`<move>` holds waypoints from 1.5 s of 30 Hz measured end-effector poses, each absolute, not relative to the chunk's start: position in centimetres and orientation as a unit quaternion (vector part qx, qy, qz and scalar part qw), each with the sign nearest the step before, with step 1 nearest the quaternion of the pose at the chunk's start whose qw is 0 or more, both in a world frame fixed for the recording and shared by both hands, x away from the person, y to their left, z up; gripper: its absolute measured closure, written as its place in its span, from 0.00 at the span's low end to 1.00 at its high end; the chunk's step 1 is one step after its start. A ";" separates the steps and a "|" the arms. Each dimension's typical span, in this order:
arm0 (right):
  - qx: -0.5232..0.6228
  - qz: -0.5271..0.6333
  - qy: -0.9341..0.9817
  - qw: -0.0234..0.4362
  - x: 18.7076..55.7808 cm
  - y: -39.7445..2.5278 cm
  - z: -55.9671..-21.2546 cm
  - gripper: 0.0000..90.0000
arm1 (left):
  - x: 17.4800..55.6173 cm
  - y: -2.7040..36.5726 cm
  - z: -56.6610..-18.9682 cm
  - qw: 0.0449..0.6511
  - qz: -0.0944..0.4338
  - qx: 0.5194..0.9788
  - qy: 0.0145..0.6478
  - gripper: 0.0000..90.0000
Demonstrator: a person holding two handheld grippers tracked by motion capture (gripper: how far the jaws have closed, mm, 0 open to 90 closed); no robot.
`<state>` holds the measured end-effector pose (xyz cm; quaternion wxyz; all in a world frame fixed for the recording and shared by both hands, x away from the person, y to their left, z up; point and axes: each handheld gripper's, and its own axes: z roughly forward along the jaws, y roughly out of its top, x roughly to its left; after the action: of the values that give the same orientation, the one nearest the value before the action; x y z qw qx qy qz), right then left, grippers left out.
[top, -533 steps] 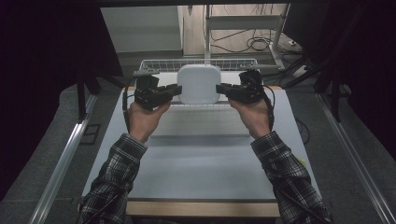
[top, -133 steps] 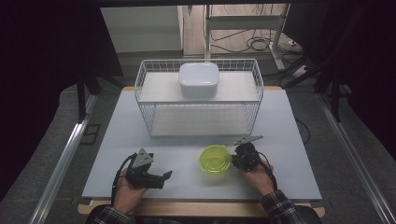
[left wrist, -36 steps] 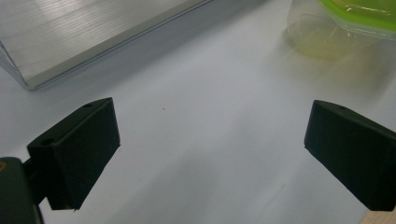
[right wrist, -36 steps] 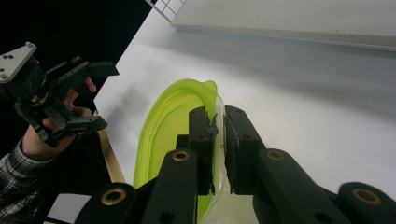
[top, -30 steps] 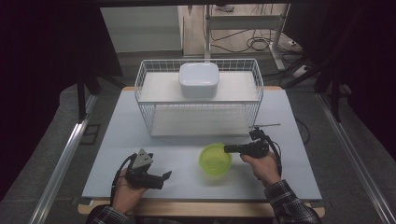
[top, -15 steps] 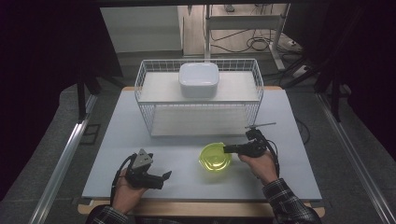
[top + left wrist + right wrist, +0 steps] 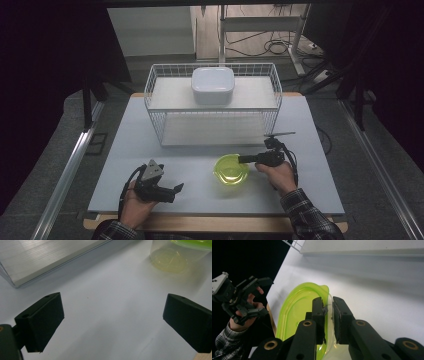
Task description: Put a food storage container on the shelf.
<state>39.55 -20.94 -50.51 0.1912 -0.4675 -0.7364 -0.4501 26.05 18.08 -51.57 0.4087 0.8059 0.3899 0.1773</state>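
A clear round container with a lime-green lid [image 7: 231,170] sits on the pale table, right of centre near the front. My right gripper [image 7: 241,159] reaches it from the right. In the right gripper view the right gripper [image 7: 327,307] is shut on the container's near rim, with the green lid [image 7: 302,305] stretching away to the left. At the front left my left gripper [image 7: 176,189] rests low over the table. Its jaws stand wide apart, and the left gripper [image 7: 112,312] holds nothing. The container [image 7: 170,260] lies beyond them to the right.
A white wire rack [image 7: 155,100] stands at the back centre of the table. A white lidded box [image 7: 213,85] sits on its upper shelf. The rack's base [image 7: 50,257] lies ahead of the left gripper. The table's front edge runs just below both hands.
The right gripper has edged slightly left at the container's rim. The container looked tipped a second ago and now sits flatter. The left gripper has not moved.
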 end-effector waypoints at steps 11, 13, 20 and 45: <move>-0.466 -0.461 -0.732 0.186 39.0 -20.6 -49.6 0.91 | 26.1 18.1 -51.6 0.409 0.178 0.805 0.390 0.03; -0.464 -0.469 -0.729 0.184 38.9 -20.6 -49.1 0.91 | 26.1 18.1 -51.6 0.410 0.178 0.804 0.392 0.03; -0.448 -0.501 -0.717 0.183 38.5 -20.3 -46.3 0.91 | 26.0 18.2 -51.5 0.411 0.178 0.803 0.393 0.03; -0.416 -0.582 -0.687 0.126 41.4 -17.9 -28.9 0.91 | 26.0 18.3 -51.4 0.414 0.178 0.803 0.390 0.03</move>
<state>41.45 -17.86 -28.91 0.1259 -0.4155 -0.6872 -0.5824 26.04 18.33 -51.42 0.4139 0.8030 0.3902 0.1780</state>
